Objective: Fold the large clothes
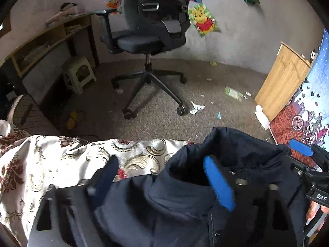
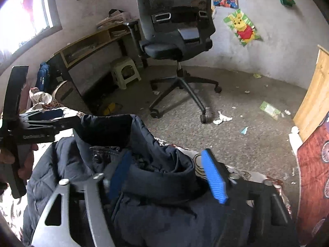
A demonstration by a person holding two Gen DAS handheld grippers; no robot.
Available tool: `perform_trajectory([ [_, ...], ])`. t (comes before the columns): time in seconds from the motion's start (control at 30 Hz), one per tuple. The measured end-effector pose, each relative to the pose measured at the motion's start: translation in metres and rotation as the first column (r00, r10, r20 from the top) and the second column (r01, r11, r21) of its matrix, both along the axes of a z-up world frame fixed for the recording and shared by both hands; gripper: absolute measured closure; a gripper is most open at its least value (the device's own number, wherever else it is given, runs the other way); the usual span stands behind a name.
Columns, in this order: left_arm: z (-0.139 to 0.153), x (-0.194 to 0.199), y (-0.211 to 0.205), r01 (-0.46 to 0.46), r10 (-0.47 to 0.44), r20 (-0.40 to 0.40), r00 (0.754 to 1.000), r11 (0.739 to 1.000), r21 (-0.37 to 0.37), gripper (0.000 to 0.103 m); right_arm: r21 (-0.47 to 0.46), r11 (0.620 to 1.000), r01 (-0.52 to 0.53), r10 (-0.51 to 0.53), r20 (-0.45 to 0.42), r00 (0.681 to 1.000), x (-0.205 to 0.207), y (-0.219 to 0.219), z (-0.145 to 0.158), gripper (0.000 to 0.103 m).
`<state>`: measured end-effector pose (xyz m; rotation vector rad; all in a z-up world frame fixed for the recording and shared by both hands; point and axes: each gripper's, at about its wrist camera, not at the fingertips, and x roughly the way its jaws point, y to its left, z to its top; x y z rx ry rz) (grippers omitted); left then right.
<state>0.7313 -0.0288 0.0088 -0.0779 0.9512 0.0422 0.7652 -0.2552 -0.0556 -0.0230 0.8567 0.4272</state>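
A dark navy padded jacket [image 1: 181, 201] lies bunched on a floral cream bedspread [image 1: 41, 168]; it also shows in the right wrist view [image 2: 164, 212]. My left gripper [image 1: 162, 177] is open, its blue-padded fingers astride the jacket's collar fold. My right gripper [image 2: 166, 173] is open too, its fingers wide apart either side of the collar. The right gripper also shows at the right edge of the left wrist view [image 1: 304, 150], and the left gripper at the left edge of the right wrist view [image 2: 47, 117].
A black office chair [image 1: 152, 33] stands on the littered carpet [image 1: 205, 94] beyond the bed edge. A desk [image 1: 41, 45] and a small plastic stool [image 1: 79, 76] are at the left. A wooden cabinet [image 1: 283, 80] and a patterned blue cloth [image 1: 312, 103] are at the right.
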Motion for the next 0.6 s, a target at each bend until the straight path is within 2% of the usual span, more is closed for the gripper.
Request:
perform_trajectory([
  [0.03,-0.002,0.002,-0.001,0.000,0.000,-0.011,1.000,1.000,0.000,0.044,-0.009,1.000,-0.002,0.002,-0.002,1.000,0.001,0.000,-0.003,0.057],
  [0.07,-0.003,0.004,-0.003,0.004,-0.004,-0.018,1.000,1.000,-0.001,0.059,-0.021,1.000,0.001,-0.001,0.005,1.000,0.001,0.001,-0.006,0.059],
  [0.1,-0.003,0.005,-0.005,0.009,-0.009,-0.021,1.000,1.000,0.004,0.080,-0.021,1.000,0.006,-0.006,0.014,1.000,0.000,0.000,-0.007,0.068],
  [0.13,-0.003,0.006,-0.006,0.018,-0.018,-0.024,1.000,1.000,0.003,0.089,-0.010,1.000,0.013,-0.013,0.020,1.000,0.000,-0.003,-0.006,0.081],
  [0.17,-0.001,0.004,-0.007,0.023,-0.023,-0.021,1.000,1.000,0.002,0.093,0.008,1.000,0.025,-0.026,0.019,0.999,0.000,-0.008,-0.005,0.086],
  [0.23,0.006,-0.002,-0.007,0.037,-0.036,0.012,0.999,0.999,-0.002,0.096,0.041,0.998,0.040,-0.041,0.012,0.999,-0.003,-0.018,-0.002,0.092],
  [0.4,0.019,-0.025,0.001,0.055,-0.055,0.069,0.996,0.998,0.001,0.098,0.028,0.999,0.042,-0.043,0.038,0.998,-0.027,-0.034,0.006,0.095],
  [0.53,0.028,-0.058,0.022,0.081,-0.073,0.136,0.988,0.995,-0.055,0.098,0.040,0.999,0.032,-0.033,0.029,0.999,-0.052,-0.045,0.014,0.097],
  [0.6,0.027,-0.074,0.031,0.097,-0.085,0.143,0.986,0.992,-0.085,0.099,0.041,0.999,0.027,-0.028,0.016,0.999,-0.060,-0.047,0.017,0.097],
])
